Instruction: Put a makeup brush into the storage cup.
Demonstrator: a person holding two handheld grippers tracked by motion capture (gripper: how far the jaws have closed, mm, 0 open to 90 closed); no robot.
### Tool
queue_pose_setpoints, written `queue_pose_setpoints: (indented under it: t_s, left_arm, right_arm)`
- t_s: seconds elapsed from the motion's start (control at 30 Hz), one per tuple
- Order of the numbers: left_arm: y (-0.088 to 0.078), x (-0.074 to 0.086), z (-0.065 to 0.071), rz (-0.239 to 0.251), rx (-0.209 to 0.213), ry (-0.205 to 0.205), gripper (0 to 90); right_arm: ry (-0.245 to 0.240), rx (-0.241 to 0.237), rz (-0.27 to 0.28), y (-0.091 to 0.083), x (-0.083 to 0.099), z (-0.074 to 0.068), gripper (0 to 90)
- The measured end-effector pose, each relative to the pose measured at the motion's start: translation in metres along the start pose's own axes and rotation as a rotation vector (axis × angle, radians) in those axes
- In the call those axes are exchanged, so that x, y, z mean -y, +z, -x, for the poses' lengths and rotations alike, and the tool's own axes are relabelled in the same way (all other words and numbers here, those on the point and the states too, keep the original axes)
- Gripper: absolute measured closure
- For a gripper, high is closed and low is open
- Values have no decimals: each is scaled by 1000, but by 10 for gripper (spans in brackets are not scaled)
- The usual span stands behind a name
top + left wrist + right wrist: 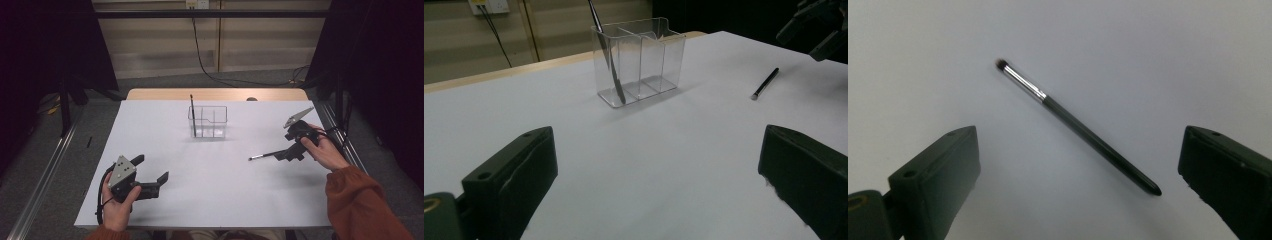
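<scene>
A thin black makeup brush (262, 156) (1075, 125) (765, 83) with a silver ferrule lies flat on the white table, right of centre. My right gripper (292, 152) (1075, 170) hovers just above its handle end, open, jaws on either side and not touching it. A clear plastic organizer (210, 122) (640, 62) with several compartments stands at the table's far middle. Another dark brush (192, 116) (608, 57) stands upright in its left compartment. My left gripper (152, 175) (654, 175) rests low at the near left, open and empty, pointing toward the organizer.
The white table top (200, 190) ends in a wooden strip (150, 94) at the back. A black cable (200, 55) hangs down the far wall. Metal rails (45, 170) run along both sides of the table.
</scene>
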State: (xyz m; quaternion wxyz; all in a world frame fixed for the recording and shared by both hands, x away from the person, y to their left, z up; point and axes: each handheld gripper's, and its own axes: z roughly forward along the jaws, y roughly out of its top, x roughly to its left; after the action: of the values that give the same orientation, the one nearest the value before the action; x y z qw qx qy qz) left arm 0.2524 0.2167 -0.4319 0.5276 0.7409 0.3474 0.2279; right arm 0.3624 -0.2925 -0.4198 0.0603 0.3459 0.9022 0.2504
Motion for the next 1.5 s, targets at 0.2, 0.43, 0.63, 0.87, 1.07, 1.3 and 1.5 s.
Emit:
queue_pose_setpoints:
  t_s: [0.2, 0.43, 0.63, 0.87, 1.07, 1.3, 1.5]
  left_arm:
    - [0, -1, 0, -5, 0, 8, 25]
    - [1, 0, 0, -15, 3, 2, 25]
    - [1, 0, 0, -16, 3, 4, 25]
    - [2, 0, -1, -22, 3, 9, 25]
    - [1, 1, -1, -22, 2, 6, 25]
    - [2, 1, -1, -23, 6, 7, 25]
    - [3, 1, -1, -28, 7, 10, 25]
  right_arm:
    - [-51, 24, -107, 0, -3, 3, 43]
    - [-119, 20, -179, -5, -9, 8, 43]
    - [-155, 8, -247, 6, -13, 11, 62]
    - [-190, -10, -321, 19, -19, 15, 125]
    - [-202, -3, -341, 25, -22, 18, 186]
    - [-229, -8, -359, 30, -22, 21, 249]
    - [-245, -19, -366, 34, -24, 21, 337]
